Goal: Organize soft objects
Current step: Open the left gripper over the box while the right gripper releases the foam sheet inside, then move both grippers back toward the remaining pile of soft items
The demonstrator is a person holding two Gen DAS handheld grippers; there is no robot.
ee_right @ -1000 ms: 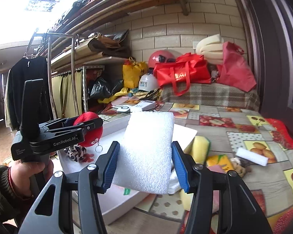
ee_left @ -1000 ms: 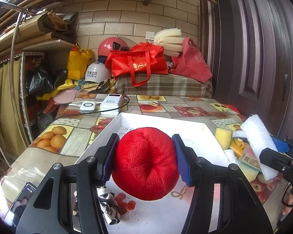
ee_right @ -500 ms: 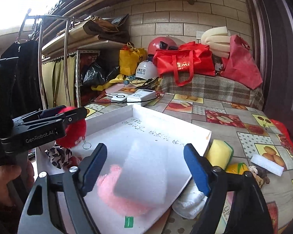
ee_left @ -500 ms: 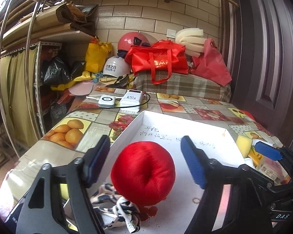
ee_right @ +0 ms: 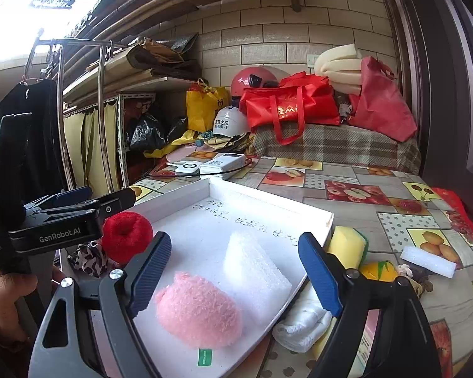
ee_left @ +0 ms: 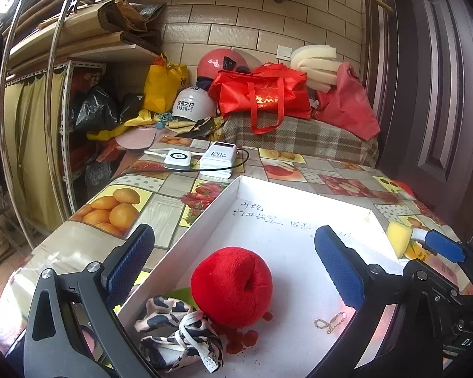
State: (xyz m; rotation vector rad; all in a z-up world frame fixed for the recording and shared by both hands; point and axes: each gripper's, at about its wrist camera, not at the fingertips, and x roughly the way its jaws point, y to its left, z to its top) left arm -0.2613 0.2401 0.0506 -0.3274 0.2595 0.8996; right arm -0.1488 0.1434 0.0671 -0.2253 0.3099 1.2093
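A white tray (ee_left: 299, 201) lies on the fruit-print table. In it, in the left wrist view, sit a red plush apple (ee_left: 231, 286) and a black-and-white cloth (ee_left: 179, 334). My left gripper (ee_left: 236, 258) is open and empty, above and around the apple without touching it. In the right wrist view the tray (ee_right: 186, 195) also holds a pink fluffy ball (ee_right: 198, 310) and a white foam block (ee_right: 255, 271); the red apple (ee_right: 127, 234) is at its left. My right gripper (ee_right: 235, 271) is open and empty just above the foam block.
A yellow sponge (ee_right: 347, 247), a white knit cloth (ee_right: 302, 321), a small orange toy (ee_right: 378, 271) and a white foam strip (ee_right: 427, 261) lie right of the tray. Two white power banks (ee_left: 201, 159) with a cable sit behind it. Bags and helmets (ee_left: 261, 94) pile at the back.
Both grippers opened. The left let go of the red apple and the right let go of the white foam block; both now rest in the tray, and the grippers have drawn back a little.
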